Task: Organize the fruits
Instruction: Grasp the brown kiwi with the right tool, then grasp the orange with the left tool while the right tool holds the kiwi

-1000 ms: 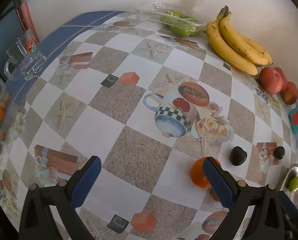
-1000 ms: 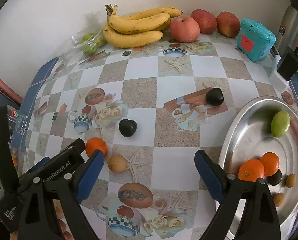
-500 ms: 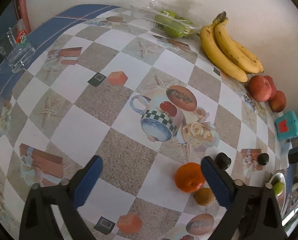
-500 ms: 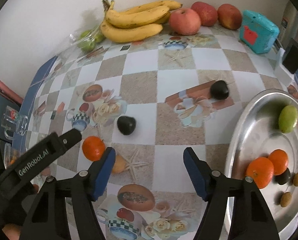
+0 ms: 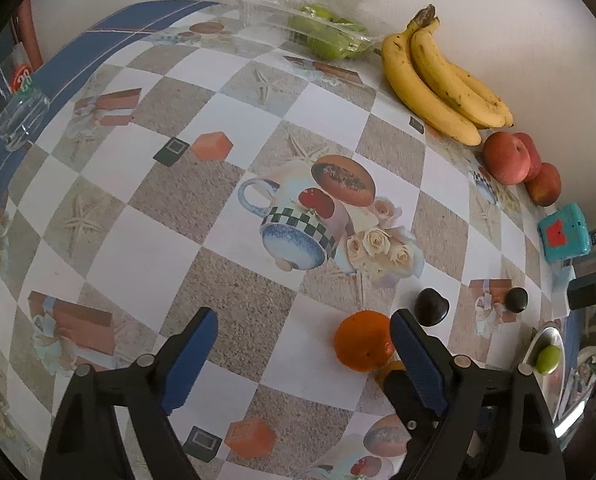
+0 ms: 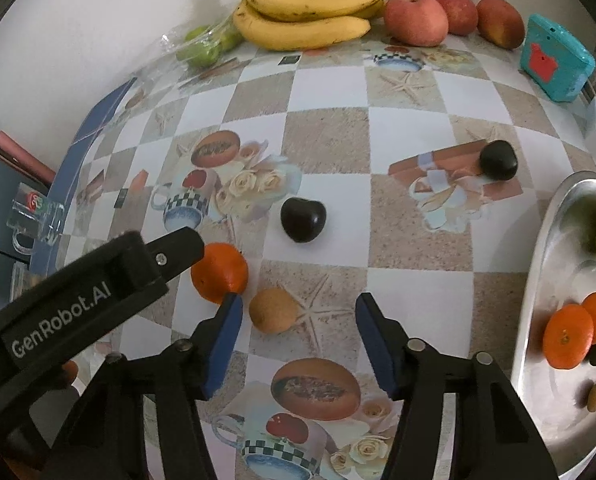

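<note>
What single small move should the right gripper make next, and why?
Probably ease the right gripper down and slightly left around the small brown fruit: its jaws have just been closing, yet the fruit sits by the left finger, untouched, and belongs on the metal tray.

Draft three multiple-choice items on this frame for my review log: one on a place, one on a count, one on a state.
1. Where does the small brown fruit lie?
A. in the metal tray
B. on the tablecloth, between the right claw's fingers, nearer the left one
C. on the bananas

2. How many oranges lie in the metal tray?
A. none
B. two
C. four

3. How does the right claw stand?
A. open, fingers clear of the brown fruit
B. shut on an orange
C. shut on an apple

Key: 1 B, it sits on the cloth just inside the left finger. 2 B, two oranges lie side by side in the tray. 3 A, a gap shows on both sides of the fruit, though the jaws have just been closing.
</note>
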Motion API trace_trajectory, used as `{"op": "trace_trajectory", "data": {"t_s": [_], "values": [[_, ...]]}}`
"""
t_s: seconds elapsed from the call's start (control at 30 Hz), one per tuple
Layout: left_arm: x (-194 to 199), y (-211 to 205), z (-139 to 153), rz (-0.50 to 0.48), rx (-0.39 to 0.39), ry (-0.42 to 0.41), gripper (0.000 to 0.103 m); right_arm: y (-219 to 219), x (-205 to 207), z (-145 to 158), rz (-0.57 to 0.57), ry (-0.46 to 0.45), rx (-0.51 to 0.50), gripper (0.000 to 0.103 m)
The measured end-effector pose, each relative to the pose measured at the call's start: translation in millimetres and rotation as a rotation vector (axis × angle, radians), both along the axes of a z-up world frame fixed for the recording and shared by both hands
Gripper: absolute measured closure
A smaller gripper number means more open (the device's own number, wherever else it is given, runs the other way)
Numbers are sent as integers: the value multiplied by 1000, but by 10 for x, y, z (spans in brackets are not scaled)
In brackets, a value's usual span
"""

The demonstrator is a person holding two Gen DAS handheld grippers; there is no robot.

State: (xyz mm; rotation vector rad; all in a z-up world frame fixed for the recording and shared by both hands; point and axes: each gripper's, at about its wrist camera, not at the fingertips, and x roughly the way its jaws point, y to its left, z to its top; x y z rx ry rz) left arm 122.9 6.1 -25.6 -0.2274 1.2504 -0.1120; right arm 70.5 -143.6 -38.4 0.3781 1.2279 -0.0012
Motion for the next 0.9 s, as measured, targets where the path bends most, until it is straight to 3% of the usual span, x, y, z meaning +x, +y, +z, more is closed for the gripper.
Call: {"op": "trace_trajectory", "data": {"t_s": [0.17, 0.23, 0.43, 0.9], "values": [[10, 6, -42, 0, -12, 17, 13, 68, 14, -46, 3, 13, 15, 55], [15, 2, -56, -2, -16, 21, 13, 89, 22, -49, 1, 9, 21, 66], [12, -19, -77, -13, -30, 25, 13, 67, 12, -66, -20, 0, 57, 74], [24, -76, -151, -25, -54, 41, 14, -179, -95, -57, -77, -2, 96, 75]]}}
